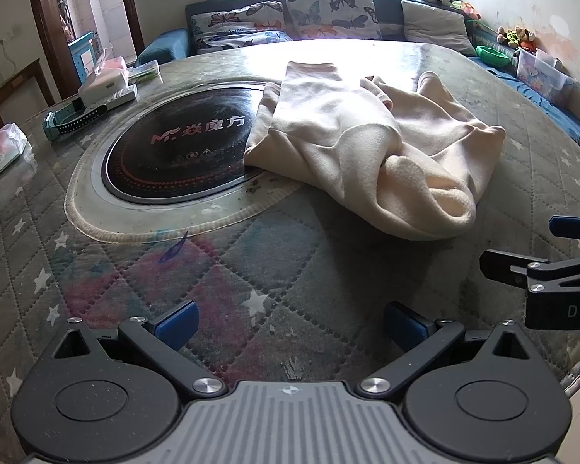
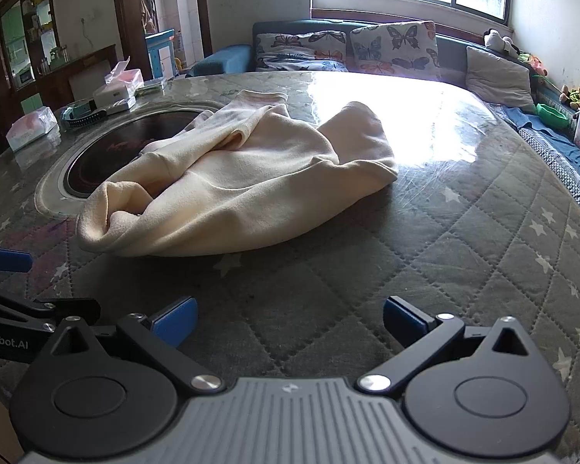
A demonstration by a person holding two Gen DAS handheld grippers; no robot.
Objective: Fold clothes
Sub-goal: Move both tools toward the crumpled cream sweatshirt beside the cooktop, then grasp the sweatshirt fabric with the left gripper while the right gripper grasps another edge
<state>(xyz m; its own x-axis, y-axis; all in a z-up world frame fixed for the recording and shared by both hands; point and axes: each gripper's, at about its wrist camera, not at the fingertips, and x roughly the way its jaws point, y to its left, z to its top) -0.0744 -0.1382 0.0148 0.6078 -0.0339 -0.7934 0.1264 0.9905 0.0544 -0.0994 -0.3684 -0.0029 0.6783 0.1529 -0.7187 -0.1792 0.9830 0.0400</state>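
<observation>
A cream fleece garment point(image 1: 363, 143) lies crumpled on the round table, partly over the black cooktop; it also shows in the right wrist view point(image 2: 243, 178). Its open hem faces the grippers. My left gripper point(image 1: 290, 326) is open and empty, low over the quilted table cover, short of the garment. My right gripper point(image 2: 290, 323) is open and empty too, also short of the garment. The right gripper's fingers point(image 1: 522, 247) show at the right edge of the left wrist view. The left gripper's fingers point(image 2: 7, 259) show at the left edge of the right wrist view.
A black round cooktop point(image 1: 178, 143) is set in the table's middle. A white box point(image 1: 104, 91), a teal strap point(image 1: 69, 118) and a tissue pack point(image 1: 2, 150) lie at the far left. A sofa with butterfly cushions point(image 1: 328, 11) stands behind the table point(image 1: 251, 278).
</observation>
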